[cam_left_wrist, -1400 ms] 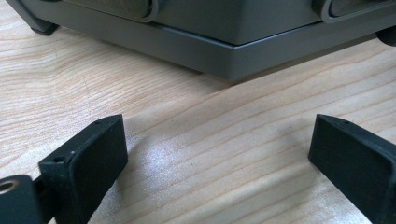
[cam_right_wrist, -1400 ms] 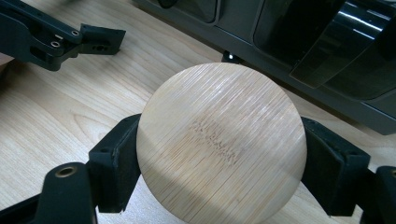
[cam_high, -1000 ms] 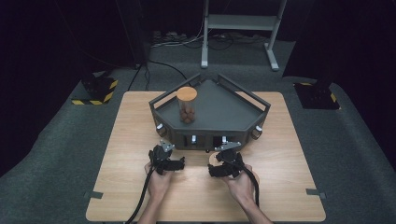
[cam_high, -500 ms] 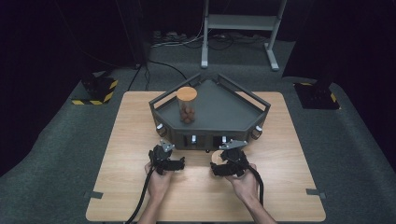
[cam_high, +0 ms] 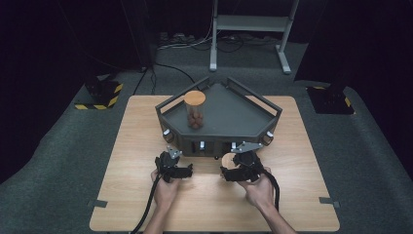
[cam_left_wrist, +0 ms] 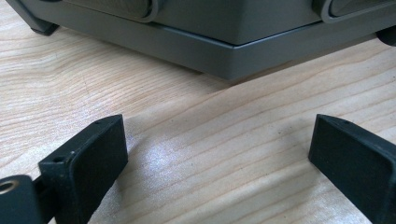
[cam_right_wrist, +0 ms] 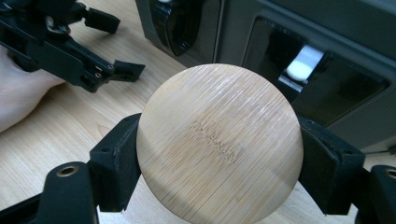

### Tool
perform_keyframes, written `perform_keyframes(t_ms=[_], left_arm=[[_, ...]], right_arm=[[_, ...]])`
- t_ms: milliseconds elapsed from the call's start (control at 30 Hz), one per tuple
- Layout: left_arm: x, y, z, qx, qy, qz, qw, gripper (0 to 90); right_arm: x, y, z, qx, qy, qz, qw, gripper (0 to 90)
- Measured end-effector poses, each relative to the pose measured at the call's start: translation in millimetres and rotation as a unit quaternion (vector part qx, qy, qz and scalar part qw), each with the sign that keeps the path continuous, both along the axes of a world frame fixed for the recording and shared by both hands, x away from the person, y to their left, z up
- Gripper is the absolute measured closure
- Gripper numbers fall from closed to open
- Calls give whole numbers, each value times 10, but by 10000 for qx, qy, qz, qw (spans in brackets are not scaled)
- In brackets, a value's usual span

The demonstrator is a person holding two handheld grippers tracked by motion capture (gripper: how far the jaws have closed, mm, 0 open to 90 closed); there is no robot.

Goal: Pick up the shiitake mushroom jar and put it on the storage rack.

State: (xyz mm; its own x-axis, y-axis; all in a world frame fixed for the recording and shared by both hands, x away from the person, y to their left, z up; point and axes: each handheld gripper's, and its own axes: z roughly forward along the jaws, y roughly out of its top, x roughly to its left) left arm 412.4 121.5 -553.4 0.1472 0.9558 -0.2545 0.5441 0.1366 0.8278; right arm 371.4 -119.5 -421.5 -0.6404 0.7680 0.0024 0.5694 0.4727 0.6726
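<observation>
— Looking down from the high view, what is seen, from largest to smallest?

— A wooden table is seen, with a dark grey angular tray set on it. A clear jar, capped with a wooden lid, is stood upright in the tray's left part.

— And the grippers?

— A round bamboo lid is clamped flat by its rim in the right gripper, just before the tray's front wall. The jar lies beyond, up and leftward. The left gripper is held wide open, empty, over bare wood.
</observation>
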Motion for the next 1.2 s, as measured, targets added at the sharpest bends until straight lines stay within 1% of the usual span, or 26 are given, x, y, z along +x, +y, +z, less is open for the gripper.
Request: perform_keyframes(t_ms=[133, 300, 333, 433, 467, 733, 1200], left_arm=[[0, 0, 0, 2, 2, -2, 10000, 42], [0, 0, 0, 4, 2, -3, 10000, 42], [0, 0, 0, 0, 0, 0, 10000, 42], [-1, 1, 0, 6, 4, -5, 10000, 42], [-1, 1, 0, 9, 5, -7, 10000, 42], [0, -1, 0, -3, -2, 3, 10000, 42], [0, -1, 0, -6, -2, 4, 10000, 42]], right_arm=[[-3, -14, 93, 41, -58, 53, 10000, 239], [1, -45, 205, 174, -110, 67, 9998, 238], [1, -45, 205, 174, -110, 67, 9998, 238], [14, -66, 284, 207, -137, 85, 9997, 238], [14, -66, 284, 207, -137, 85, 9997, 238], [41, -104, 450, 308, -153, 136, 9993, 238], [138, -123, 699, 307, -187, 182, 9992, 239]])
